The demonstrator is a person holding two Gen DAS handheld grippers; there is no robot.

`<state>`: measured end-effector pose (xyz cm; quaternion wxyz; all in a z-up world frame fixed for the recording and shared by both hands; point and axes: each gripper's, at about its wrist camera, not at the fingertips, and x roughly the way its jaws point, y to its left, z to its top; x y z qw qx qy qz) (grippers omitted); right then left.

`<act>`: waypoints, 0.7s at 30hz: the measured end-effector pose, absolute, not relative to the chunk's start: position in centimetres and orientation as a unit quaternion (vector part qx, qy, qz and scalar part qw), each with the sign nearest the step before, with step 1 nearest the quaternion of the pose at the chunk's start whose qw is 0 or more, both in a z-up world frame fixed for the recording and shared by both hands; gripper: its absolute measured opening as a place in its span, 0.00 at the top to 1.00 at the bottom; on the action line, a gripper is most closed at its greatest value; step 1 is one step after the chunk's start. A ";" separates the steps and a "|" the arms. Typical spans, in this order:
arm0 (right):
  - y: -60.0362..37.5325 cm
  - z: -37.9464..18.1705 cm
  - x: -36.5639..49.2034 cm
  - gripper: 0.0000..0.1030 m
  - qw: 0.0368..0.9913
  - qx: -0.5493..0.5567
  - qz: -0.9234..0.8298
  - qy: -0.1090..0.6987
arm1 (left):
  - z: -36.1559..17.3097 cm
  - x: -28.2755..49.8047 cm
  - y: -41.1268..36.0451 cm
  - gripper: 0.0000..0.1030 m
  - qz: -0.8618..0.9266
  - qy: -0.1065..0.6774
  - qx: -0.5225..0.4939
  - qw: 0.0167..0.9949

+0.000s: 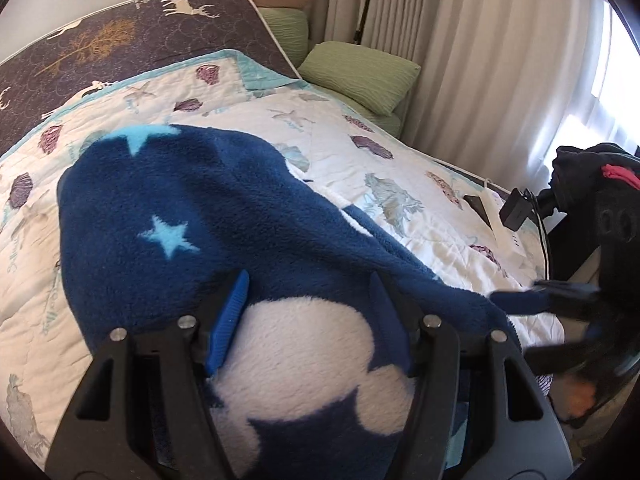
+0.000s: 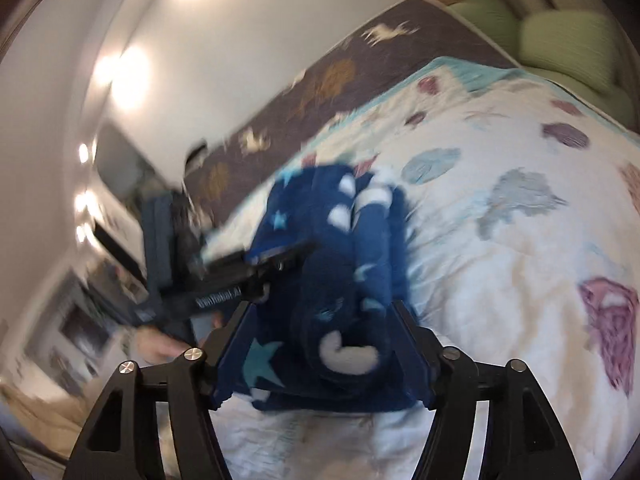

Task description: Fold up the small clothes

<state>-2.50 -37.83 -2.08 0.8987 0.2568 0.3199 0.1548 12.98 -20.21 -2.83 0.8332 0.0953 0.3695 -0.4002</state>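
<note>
A dark blue fleece garment [image 1: 180,200] with light blue stars and white moon shapes lies bunched on a white patterned quilt [image 1: 400,152]. My left gripper [image 1: 308,284] stands open over its near end, blue pads apart with a white moon patch between them. In the blurred right wrist view the same fleece [image 2: 372,232] lies folded in a thick roll. My right gripper [image 2: 322,316] is open with the roll's near end between its fingers. A blurred finger [image 1: 520,300] of the right gripper shows at the fleece's right tip.
Green pillows [image 1: 360,72] sit at the bed's far corner by grey curtains [image 1: 460,40]. A dark deer-print mattress [image 1: 140,40] runs along the wall. A white power strip [image 1: 508,236] and black adapter [image 1: 516,212] lie at the right bed edge beside dark clothes [image 1: 588,176].
</note>
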 end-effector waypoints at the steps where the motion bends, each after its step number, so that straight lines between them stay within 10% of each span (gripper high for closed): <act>1: -36.8 -2.6 -1.5 0.36 0.901 0.232 0.139 0.339 | -3.0 13.0 -20.2 0.39 -0.403 0.367 0.097 0.833; 3: -36.2 -4.1 0.1 0.84 0.893 0.226 0.113 0.372 | -3.3 13.3 -20.3 0.39 -0.408 0.366 0.099 0.830; 7: -38.6 -6.7 -0.4 0.88 0.844 0.362 0.112 0.381 | -1.9 11.8 -20.0 0.39 -0.407 0.373 0.104 0.827; 21: -38.1 -4.9 -1.1 0.76 0.866 0.266 0.081 0.415 | -2.3 9.4 -19.2 0.37 -0.418 0.339 0.151 0.830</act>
